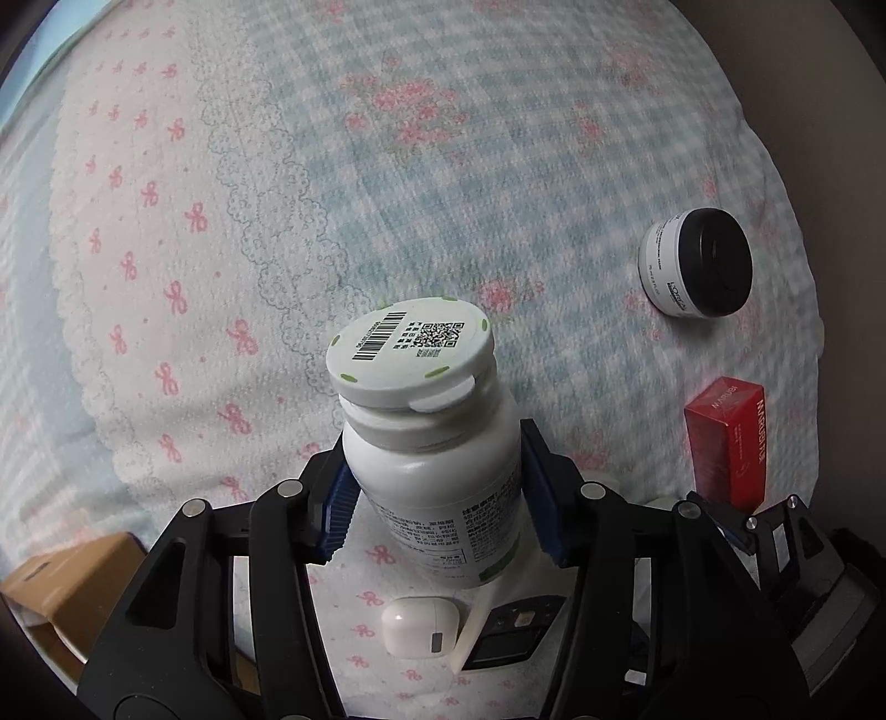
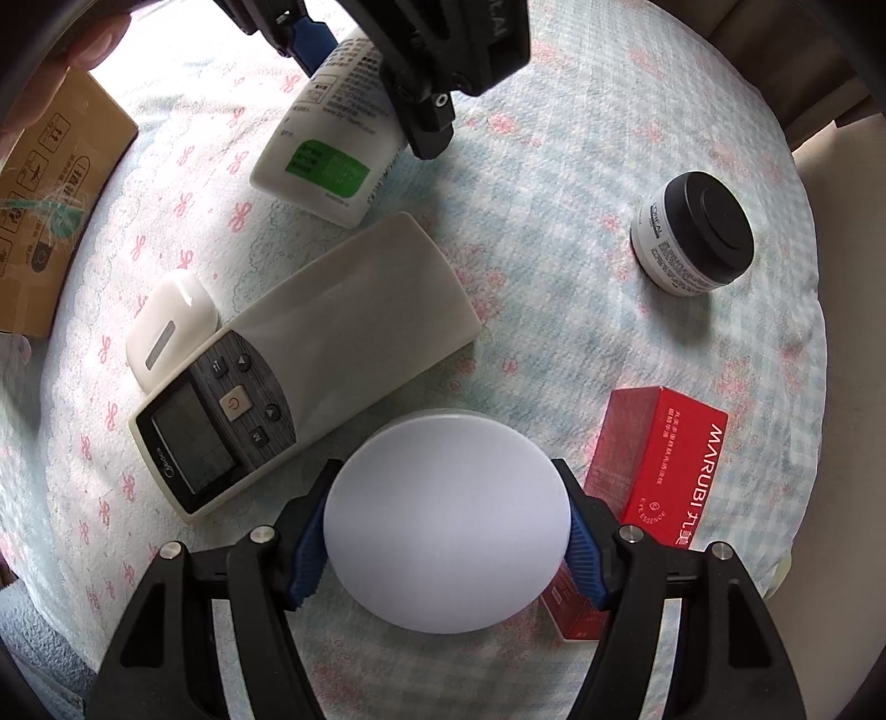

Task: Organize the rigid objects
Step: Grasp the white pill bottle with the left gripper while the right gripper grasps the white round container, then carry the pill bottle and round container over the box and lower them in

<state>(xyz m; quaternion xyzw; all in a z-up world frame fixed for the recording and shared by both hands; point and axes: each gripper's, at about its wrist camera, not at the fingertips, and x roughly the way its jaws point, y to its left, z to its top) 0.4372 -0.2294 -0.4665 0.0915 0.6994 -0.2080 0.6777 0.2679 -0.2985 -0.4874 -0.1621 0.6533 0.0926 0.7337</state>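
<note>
Left gripper (image 1: 440, 501) is clamping the white bottle (image 1: 437, 471) by its body, both blue pads pressing its sides, cap (image 1: 410, 354) tilting toward 12 o'clock and lifted off the bedspread (image 1: 232, 221). In the left wrist view the jar (image 1: 695, 263) is lying at 2 o'clock and the red box (image 1: 728, 443) at 3 o'clock, well apart from the bottle. The earbud case (image 1: 418, 628) is showing under the bottle at 6 o'clock, just beside the remote (image 1: 498, 631).

Right gripper (image 2: 447, 529) is gripping a white disc (image 2: 447, 520), 1 pad on each edge, with the disc's flat face toward the camera. In the right wrist view the remote (image 2: 310, 354) is lying at 10 o'clock, touching the earbud case (image 2: 171, 327). The red box (image 2: 664, 471) is sitting at 3 o'clock just beside the right pad, the jar (image 2: 692, 238) at 1 o'clock. The bottle (image 2: 332, 144) is hanging at 11 o'clock in the left gripper (image 2: 354, 39). A cardboard box (image 2: 50, 194) is sitting at 9 o'clock.
</note>
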